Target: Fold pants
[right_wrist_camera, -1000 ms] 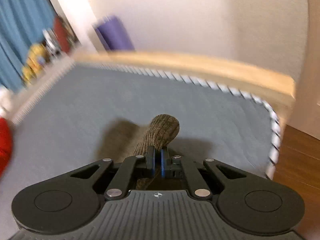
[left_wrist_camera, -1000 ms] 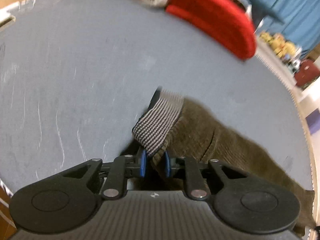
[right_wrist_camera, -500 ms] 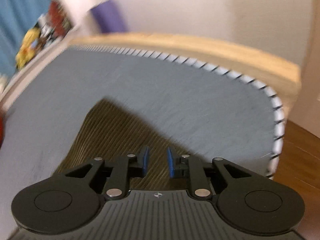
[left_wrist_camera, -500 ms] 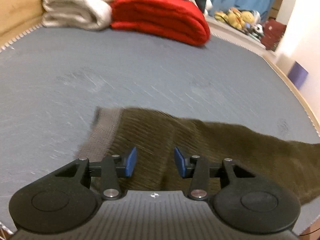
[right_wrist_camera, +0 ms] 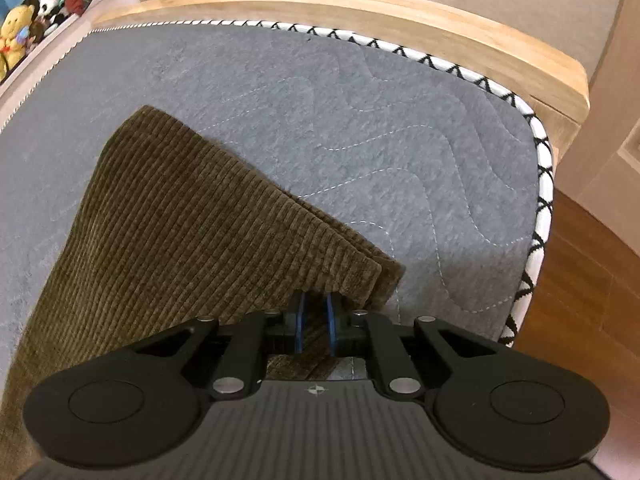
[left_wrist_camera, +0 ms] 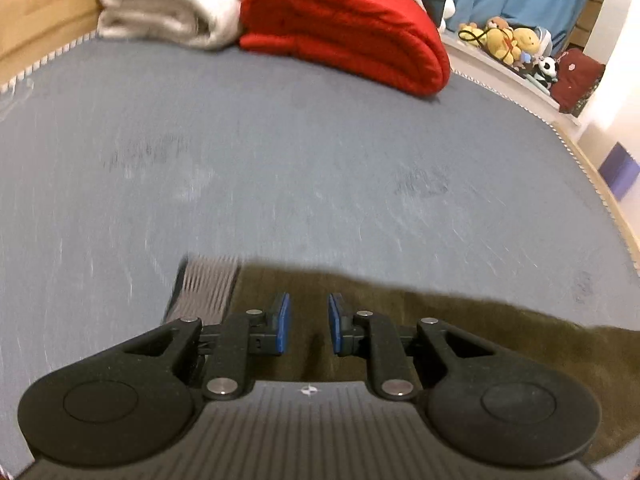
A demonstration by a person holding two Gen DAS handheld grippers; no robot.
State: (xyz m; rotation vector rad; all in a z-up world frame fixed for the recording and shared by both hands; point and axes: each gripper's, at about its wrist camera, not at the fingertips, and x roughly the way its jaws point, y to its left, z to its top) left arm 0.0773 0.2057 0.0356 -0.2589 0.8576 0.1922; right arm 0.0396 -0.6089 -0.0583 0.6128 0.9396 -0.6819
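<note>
Lying flat on mattress [right_wrist_camera: 400,128] now, pants [right_wrist_camera: 192,220] released a sec ago. L gripper [left_wrist_camera: 306,326] jaws apart, empty, above waistband [left_wrist_camera: 208,292]; R gripper [right_wrist_camera: 316,320] slightly parted, holding nothing. Next fold pending.

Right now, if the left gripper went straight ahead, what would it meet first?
The left gripper is open over the brown pants. Straight on, it would likely cross bare grey mattress and then meet the red blanket; depth is unclear.

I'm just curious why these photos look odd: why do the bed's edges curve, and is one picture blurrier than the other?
Both views use fisheye lenses, so straight edges bow. In the left wrist view the grey quilted mattress and the olive-brown corduroy pants look smeared, probably by motion. The right wrist view is sharper: the pants' ribs and the wooden bed frame read clearly under warm, even light.
</note>
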